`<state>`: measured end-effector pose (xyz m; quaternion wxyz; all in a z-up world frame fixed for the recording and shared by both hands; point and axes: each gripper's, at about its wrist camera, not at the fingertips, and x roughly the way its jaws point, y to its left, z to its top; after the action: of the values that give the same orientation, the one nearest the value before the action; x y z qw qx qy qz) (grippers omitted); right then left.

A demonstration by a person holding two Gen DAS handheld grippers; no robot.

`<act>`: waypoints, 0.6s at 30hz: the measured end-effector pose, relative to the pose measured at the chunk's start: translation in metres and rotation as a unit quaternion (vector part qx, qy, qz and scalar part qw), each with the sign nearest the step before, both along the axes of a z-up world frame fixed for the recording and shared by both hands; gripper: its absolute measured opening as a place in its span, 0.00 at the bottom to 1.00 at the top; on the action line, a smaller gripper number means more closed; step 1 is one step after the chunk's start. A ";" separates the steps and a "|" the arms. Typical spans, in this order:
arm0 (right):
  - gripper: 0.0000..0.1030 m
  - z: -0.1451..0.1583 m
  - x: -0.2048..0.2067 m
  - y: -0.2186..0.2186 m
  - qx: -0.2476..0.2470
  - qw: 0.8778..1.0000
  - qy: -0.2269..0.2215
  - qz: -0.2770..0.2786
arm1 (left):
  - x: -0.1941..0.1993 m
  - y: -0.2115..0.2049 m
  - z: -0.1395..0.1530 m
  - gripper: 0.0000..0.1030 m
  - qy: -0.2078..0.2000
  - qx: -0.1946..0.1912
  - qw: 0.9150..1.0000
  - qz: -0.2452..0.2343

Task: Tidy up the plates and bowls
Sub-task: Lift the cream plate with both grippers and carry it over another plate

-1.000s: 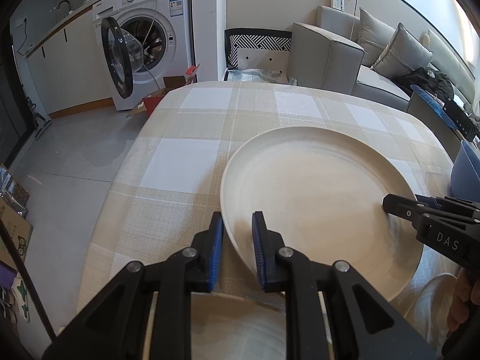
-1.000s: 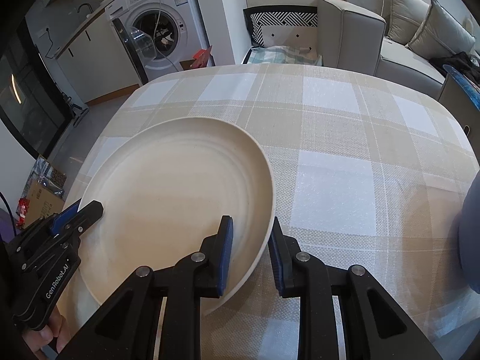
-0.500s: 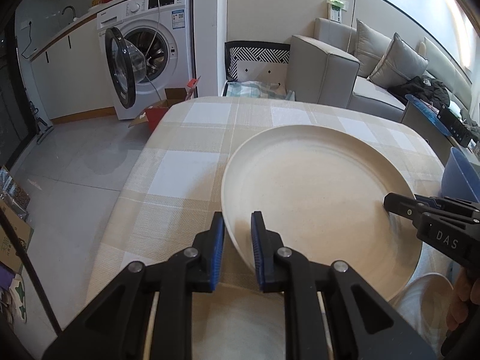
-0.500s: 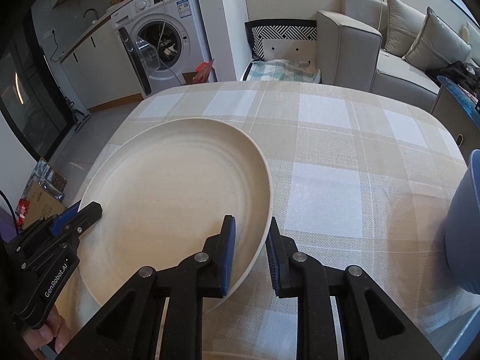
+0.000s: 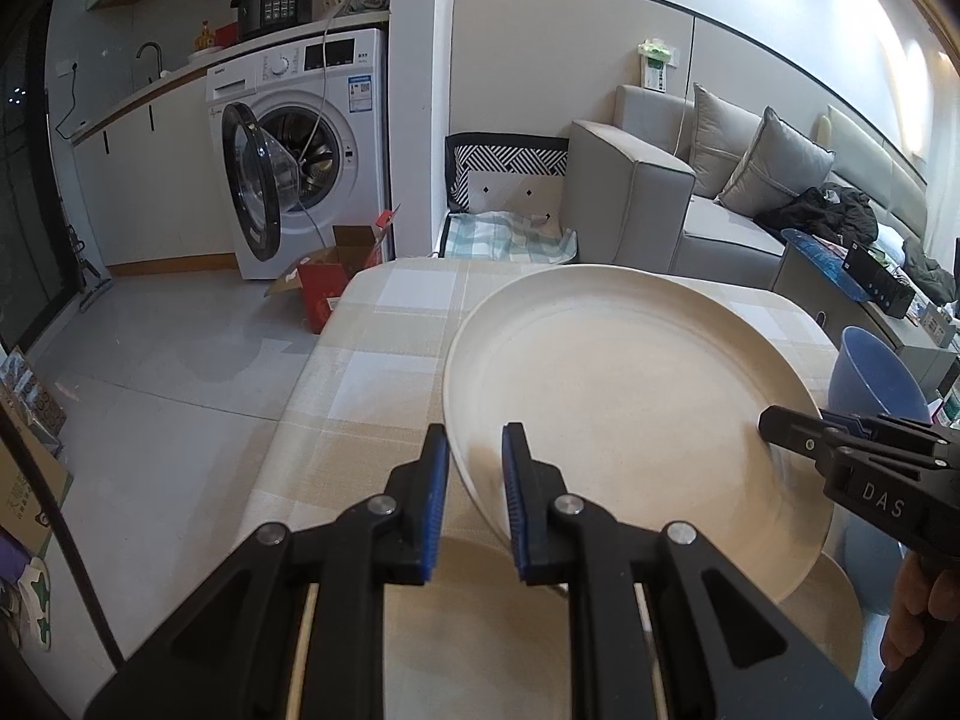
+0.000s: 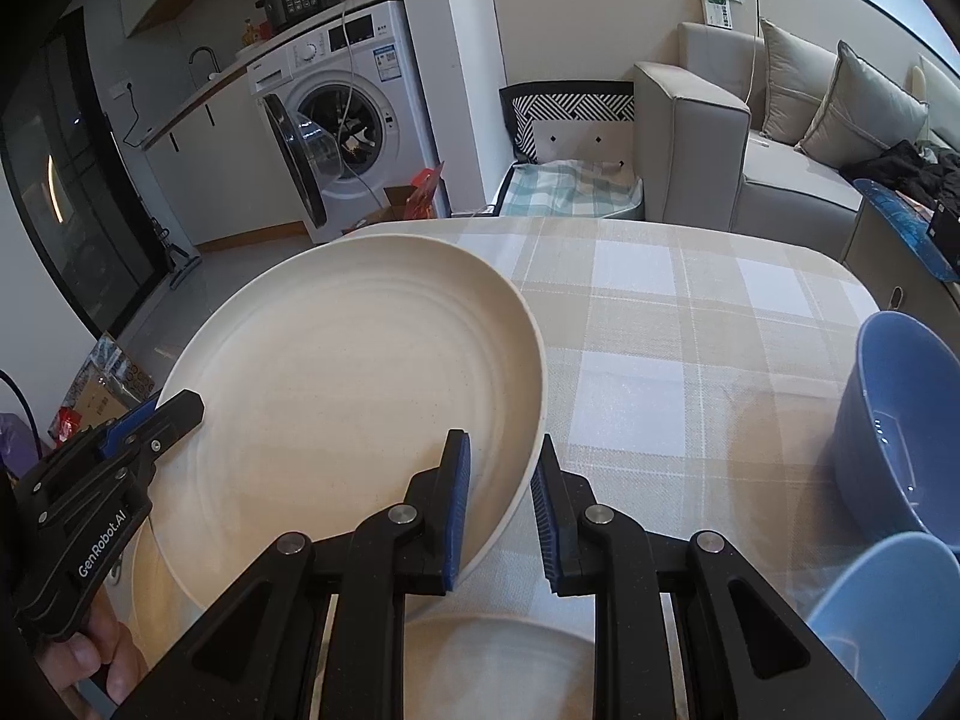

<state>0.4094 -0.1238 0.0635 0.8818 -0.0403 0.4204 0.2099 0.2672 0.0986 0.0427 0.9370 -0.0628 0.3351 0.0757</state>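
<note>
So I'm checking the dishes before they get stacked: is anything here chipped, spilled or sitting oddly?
Nothing looks damaged. The cream plate is whole, clamped at opposite rims by the left hand-held gripper and right hand-held gripper. The blue bowl leans on its side with a few droplets inside. Beyond the table, the washing machine door hangs open.

Left tongs [image 5: 474, 498] clamped on cream plate [image 5: 630, 408] rim, plate above checked worktop [image 5: 372, 360]; right tongs [image 5: 774, 426] grip opposite rim.
</note>
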 end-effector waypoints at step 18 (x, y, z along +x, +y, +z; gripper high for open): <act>0.19 0.013 -0.093 -0.016 -0.019 0.999 -0.035 0.006 | -0.079 -0.018 0.005 0.15 -0.018 0.000 1.000 -0.002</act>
<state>0.3167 -0.1393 0.0763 0.8939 -0.0668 0.3925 0.2060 0.1881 0.0808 0.0480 0.9429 -0.0635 0.3186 0.0728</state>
